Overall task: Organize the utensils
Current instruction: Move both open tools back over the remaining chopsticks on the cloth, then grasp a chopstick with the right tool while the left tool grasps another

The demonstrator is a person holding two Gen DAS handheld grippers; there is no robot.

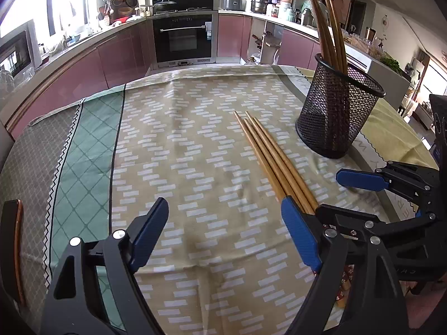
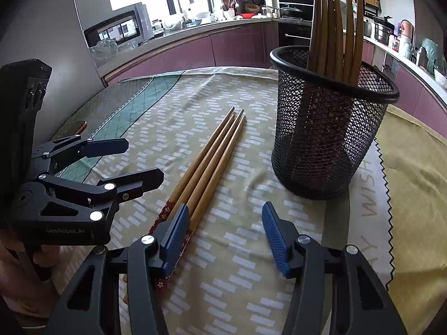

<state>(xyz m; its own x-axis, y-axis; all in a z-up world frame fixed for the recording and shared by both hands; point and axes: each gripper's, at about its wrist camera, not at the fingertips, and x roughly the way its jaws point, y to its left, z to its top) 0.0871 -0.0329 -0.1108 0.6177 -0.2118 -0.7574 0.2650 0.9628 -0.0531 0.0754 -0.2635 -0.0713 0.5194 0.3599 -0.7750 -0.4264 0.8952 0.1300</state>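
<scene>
The left gripper (image 1: 225, 220) gaped wide over the cloth (image 1: 195, 145), holding nothing. The right gripper (image 2: 223, 223) stood half open, empty, its left pad (image 2: 174, 237) over the chopsticks (image 2: 212, 156).

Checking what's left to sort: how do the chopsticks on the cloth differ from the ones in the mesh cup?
The loose chopsticks lie flat on the tablecloth, side by side; the chopsticks in the cup stand nearly upright, fanned apart inside the black mesh cup. The loose ones show full length; the cup hides the others' lower ends. Both sets are plain brown wood.
</scene>
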